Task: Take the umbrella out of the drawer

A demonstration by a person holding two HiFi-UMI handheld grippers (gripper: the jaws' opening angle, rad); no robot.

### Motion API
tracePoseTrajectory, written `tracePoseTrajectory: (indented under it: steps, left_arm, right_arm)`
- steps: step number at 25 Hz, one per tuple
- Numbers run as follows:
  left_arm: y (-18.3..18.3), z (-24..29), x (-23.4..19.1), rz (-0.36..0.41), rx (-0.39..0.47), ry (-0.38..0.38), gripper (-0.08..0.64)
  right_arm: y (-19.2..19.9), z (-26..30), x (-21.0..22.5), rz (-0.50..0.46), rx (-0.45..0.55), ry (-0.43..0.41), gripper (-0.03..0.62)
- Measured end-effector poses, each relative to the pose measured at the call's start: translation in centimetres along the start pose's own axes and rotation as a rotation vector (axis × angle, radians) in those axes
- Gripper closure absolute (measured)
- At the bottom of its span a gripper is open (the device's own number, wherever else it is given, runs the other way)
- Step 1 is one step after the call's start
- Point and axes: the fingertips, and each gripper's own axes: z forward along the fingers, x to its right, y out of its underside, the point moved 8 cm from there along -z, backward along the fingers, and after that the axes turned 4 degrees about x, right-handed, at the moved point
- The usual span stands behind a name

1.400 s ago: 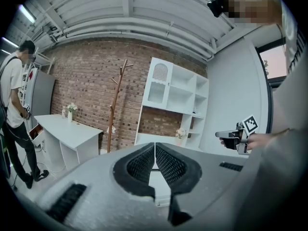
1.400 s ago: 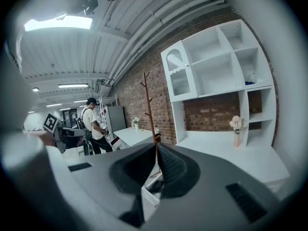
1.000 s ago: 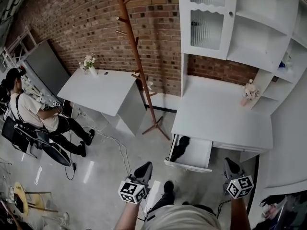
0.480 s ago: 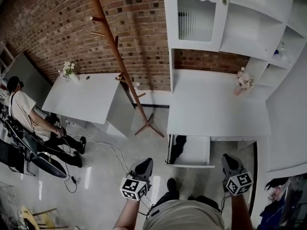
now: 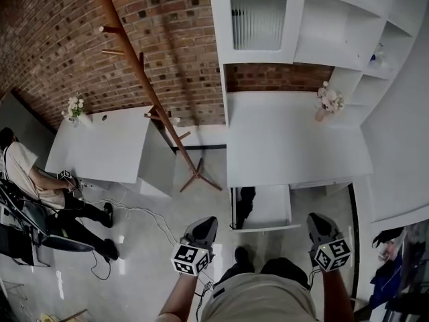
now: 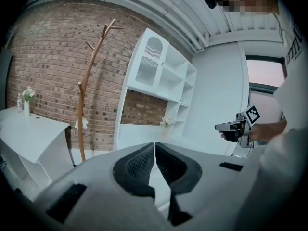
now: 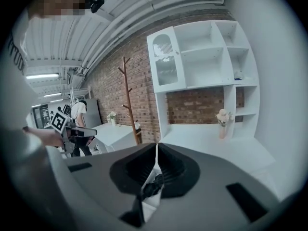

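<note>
Approach step, by the look of it: nothing grasped yet. The drawer (image 5: 275,210) under the white desk (image 5: 295,146) stands pulled out. The umbrella (image 5: 245,202), dark and folded, lies along the drawer's left side; the rest of the drawer shows only bare white bottom. The left gripper (image 5: 203,228) hovers short of the drawer front, off to its left, jaws pressed together, empty. The right gripper (image 5: 318,224) sits near the drawer's right corner, jaws likewise closed on nothing. The next move likely calls for parting one pair of jaws and reaching down across the umbrella's body.
</note>
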Motion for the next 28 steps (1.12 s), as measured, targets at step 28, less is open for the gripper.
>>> tracePoseTrajectory:
  steps: [28]
  left_arm:
    - [3.3, 8.5, 4.0, -0.034, -0.158, 0.029, 0.534]
  right_arm:
    - [2.5, 3.4, 5.0, 0.069, -0.123, -0.089, 0.561]
